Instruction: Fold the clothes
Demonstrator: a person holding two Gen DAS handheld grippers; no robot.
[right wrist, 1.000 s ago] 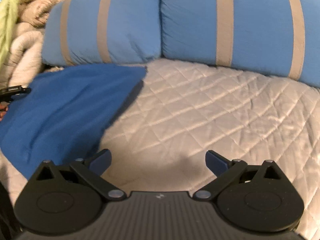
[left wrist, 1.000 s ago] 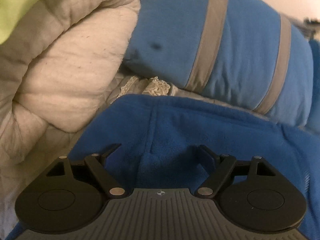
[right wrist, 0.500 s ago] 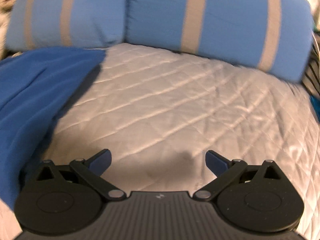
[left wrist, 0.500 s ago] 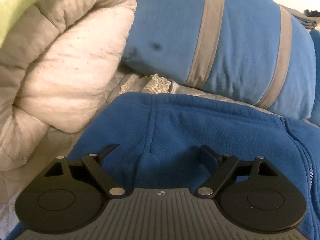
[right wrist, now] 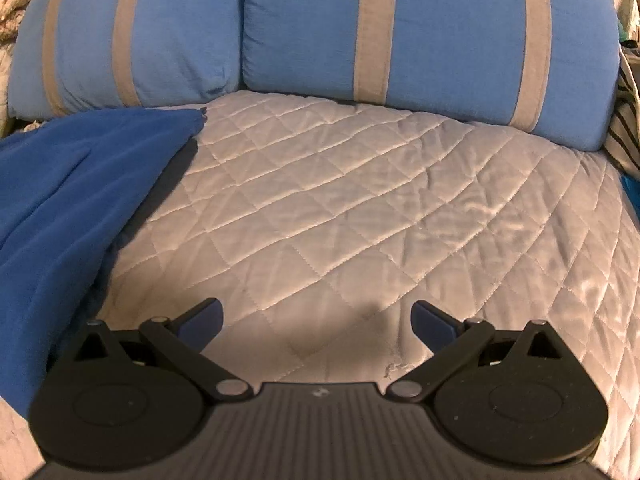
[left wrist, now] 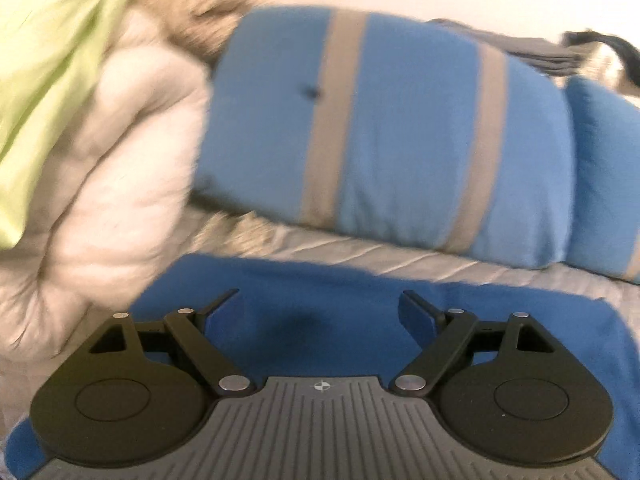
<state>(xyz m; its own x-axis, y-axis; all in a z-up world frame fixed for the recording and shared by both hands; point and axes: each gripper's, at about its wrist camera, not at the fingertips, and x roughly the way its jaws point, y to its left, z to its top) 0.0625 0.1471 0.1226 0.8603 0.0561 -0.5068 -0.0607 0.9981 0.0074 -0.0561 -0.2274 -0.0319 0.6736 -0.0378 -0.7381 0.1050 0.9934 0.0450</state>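
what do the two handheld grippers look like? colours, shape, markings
Both look alike. The left gripper has a grey ribbed centre plate with a small round crosshair mark, two black rounded housings either side, black linkage arms with silver pivot pins, and thin dark fingers. The right gripper has the same build, with a darker plate and blue finger pads. No cables, hands or sleeves visible.

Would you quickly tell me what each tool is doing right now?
Left tool: open, holding nothing, above the blue fleece.
Right tool: open, empty.
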